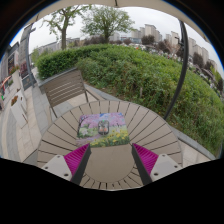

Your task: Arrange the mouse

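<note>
My gripper [111,160] hangs above a round slatted wooden table [60,135]. Its two fingers, with magenta pads [76,157], stand wide apart and hold nothing. Just ahead of the fingers a rectangular mouse mat [103,127] printed with a flower-and-grass picture lies flat on the table. No mouse shows in the view.
A slatted wooden chair [65,88] stands beyond the table to the left. Behind it runs a green hedge [130,70], with trees and buildings farther off. A dark pole [183,60] rises to the right. Paving and a railing lie far left.
</note>
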Available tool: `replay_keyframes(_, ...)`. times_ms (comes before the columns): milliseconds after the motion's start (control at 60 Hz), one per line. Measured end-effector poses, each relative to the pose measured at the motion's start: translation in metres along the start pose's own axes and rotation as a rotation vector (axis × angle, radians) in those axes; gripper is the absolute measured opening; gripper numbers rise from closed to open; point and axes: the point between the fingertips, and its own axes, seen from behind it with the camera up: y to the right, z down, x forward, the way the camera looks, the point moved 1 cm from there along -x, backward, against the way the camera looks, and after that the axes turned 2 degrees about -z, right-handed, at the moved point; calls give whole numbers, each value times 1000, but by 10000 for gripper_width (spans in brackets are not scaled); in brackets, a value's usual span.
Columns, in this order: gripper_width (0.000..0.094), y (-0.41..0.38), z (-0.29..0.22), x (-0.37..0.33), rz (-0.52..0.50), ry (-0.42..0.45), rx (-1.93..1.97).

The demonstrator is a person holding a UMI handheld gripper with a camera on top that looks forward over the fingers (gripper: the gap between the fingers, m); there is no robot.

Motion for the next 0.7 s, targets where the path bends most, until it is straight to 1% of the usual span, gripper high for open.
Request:
replay_keyframes(67, 844, 6, 11, -43, -8, -3, 5)
replay_keyframes(150, 844, 22, 30, -88, 14, -20, 1)
replay_keyframes(217, 845, 36, 40, -115, 45, -10, -1)
replay_keyframes(283, 854, 41, 50, -138, 38, -3, -2)
replay_keyframes(383, 855, 37, 64, -155, -8, -8, -31)
replay_keyframes(500, 844, 38, 73, -165, -33, -7, -45)
replay_keyframes(700, 849, 52, 76, -173, -14, 3, -65)
